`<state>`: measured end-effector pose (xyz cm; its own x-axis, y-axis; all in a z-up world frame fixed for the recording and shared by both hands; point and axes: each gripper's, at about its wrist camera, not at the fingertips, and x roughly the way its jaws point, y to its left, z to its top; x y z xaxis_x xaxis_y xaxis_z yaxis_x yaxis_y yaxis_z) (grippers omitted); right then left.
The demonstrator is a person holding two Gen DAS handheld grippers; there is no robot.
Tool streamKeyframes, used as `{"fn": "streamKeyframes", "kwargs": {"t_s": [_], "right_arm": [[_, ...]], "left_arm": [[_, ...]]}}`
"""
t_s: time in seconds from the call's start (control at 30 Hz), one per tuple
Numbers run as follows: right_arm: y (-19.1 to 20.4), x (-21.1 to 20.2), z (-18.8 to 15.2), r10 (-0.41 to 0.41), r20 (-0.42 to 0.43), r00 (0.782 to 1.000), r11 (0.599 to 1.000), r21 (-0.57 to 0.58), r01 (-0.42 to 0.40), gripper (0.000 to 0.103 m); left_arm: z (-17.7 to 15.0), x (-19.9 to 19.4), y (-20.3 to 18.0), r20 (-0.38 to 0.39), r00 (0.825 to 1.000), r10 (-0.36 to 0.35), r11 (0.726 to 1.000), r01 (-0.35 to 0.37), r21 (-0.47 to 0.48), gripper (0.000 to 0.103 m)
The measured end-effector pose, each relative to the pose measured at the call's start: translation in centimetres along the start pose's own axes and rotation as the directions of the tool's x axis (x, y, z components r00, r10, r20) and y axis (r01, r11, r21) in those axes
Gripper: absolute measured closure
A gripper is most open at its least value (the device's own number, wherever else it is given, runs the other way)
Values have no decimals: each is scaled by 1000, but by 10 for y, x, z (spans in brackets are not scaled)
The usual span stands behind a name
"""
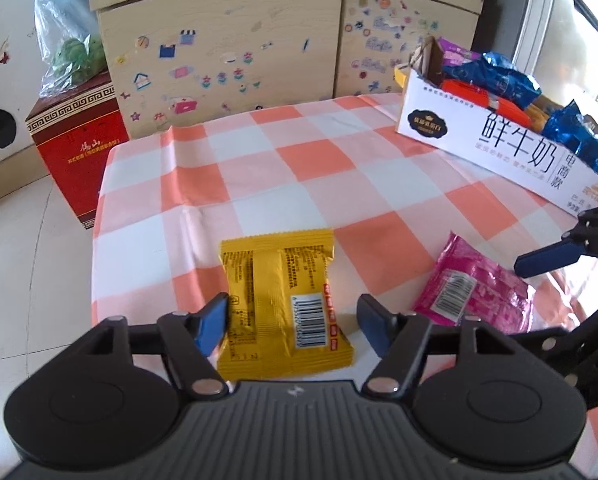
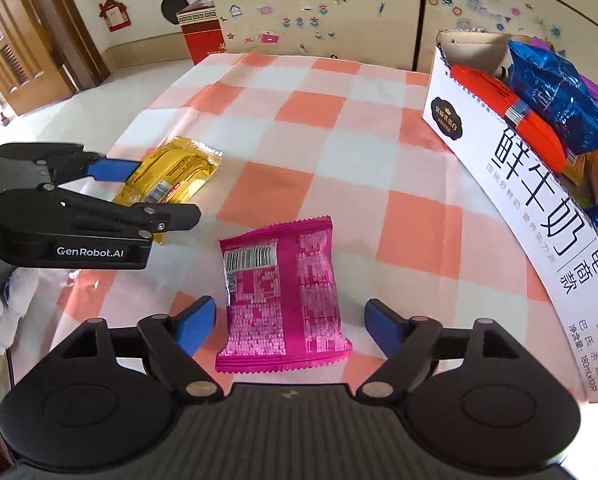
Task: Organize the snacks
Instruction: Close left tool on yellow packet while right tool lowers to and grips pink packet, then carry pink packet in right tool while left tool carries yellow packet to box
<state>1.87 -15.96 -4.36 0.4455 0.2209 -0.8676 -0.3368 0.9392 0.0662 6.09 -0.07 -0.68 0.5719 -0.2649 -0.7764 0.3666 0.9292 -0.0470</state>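
A yellow snack packet (image 1: 283,300) lies flat on the checked tablecloth between the open fingers of my left gripper (image 1: 293,326); it also shows in the right wrist view (image 2: 171,176). A pink snack packet (image 2: 283,292) lies flat between the open fingers of my right gripper (image 2: 291,326); it also shows in the left wrist view (image 1: 471,284). A white milk carton box (image 1: 479,140) at the right holds several blue, orange and purple packets; it also shows in the right wrist view (image 2: 539,208). Neither gripper grips anything.
The orange and white tablecloth (image 1: 299,160) covers a small table. A wooden cabinet with stickers (image 1: 227,60) stands behind it. A red box (image 1: 79,148) with a plastic bag on top stands on the floor at the left.
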Motion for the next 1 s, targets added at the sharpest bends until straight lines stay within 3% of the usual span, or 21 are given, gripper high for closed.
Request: {"fn": "streamKeyframes", "kwargs": {"t_s": [0.23,0.33,0.37,0.43,0.47,0.5,0.57,1.0], "right_arm": [[12,15,8,-57,0,998,996,-73,57,11],[16,17,9,-78,3,997,992,-95,78,12],[16,16,9,-75,4,997,993,-94,75,13],[15,13,9,-73,9,997,993,-96,73,23],[14,11,9,-75,11,997,993,-96,75,31],[13,9,9,-75,16,997,993,-91,76,39],[8,6,10,-61,20,998,996,-64,62,44],[1,-32,19,-68,142,988,998,-3,69,45]], "left_arm": [[6,6,6,5,1000,-12,1000,12,-29,21],[5,11,-5,-4,1000,9,1000,-9,27,18],[5,11,-8,5,1000,14,999,-15,41,22],[7,9,-9,10,1000,-1,1000,0,23,39],[8,8,-10,13,1000,10,999,-10,33,51],[8,8,-12,14,1000,5,999,-6,48,53],[7,7,-12,17,1000,3,999,-4,40,54],[11,-24,-11,114,993,36,999,-35,-6,55]]}}
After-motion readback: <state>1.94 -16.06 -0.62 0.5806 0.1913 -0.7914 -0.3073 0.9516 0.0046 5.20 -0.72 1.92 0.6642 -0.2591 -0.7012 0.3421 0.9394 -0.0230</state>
